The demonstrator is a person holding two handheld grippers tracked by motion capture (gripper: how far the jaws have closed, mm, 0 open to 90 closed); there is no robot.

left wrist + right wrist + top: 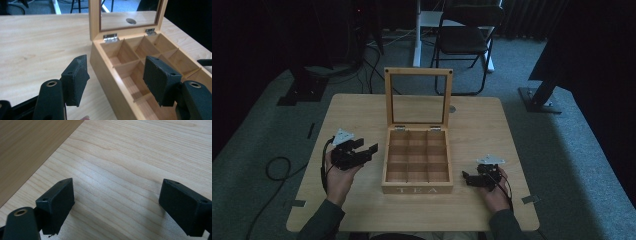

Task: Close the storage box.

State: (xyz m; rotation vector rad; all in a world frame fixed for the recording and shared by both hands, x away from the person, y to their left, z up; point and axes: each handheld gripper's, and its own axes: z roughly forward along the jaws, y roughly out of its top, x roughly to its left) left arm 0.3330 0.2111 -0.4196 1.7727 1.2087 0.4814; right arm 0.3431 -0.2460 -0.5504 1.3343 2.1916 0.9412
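Observation:
A wooden tea box [417, 161] marked TEA stands in the middle of the table with its glass-paned lid [417, 97] raised upright. Its several compartments [130, 65] hold nothing. My left gripper [364, 148] is held open just left of the box, its jaws spread toward the box's left wall [110, 82]. My right gripper [465, 178] rests open low over the table to the right of the box, with only bare wood between its pads [58, 202]. The box's side wall [27, 150] shows at the upper left of the right gripper view.
The light wooden table [357, 112] ends close behind the box lid. A round hole [452, 108] sits in the tabletop behind the lid. A black folding chair [464, 37] and dark stands are on the floor beyond the table.

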